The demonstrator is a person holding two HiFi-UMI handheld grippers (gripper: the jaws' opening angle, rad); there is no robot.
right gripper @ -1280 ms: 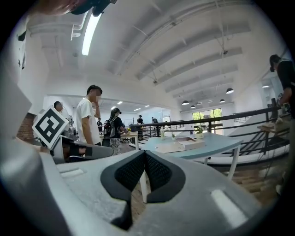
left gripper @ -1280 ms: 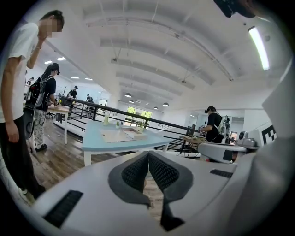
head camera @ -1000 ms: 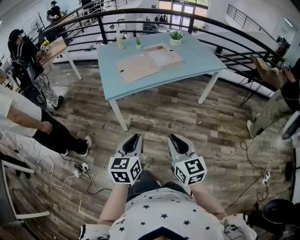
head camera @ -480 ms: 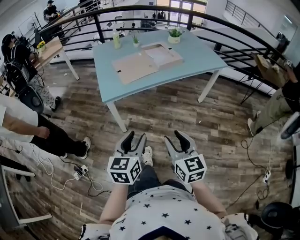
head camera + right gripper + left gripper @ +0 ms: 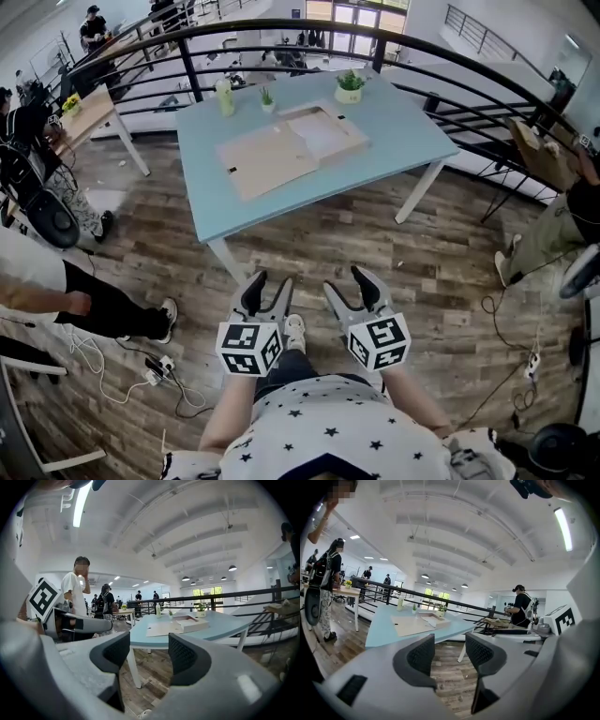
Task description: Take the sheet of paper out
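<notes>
Plainly the fingers (image 5: 421, 656) of the left gripper (image 5: 269, 286) and the right gripper (image 5: 347, 284) are opening, with only wooden floor (image 5: 309, 225) between them, and both aim ahead at the blue surface (image 5: 403, 131), well apart from it. There a shallow box (image 5: 356, 142) lies slanting up to the right, its brown flap (image 5: 262, 159) spread flat leftward. The white sheet of paper (image 5: 323, 127) seems to lie inside the box, slightly nearer the right gripper

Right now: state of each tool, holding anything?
Left tool: opening, nothing between its jaws.
Right tool: opening, nothing between its jaws.
</notes>
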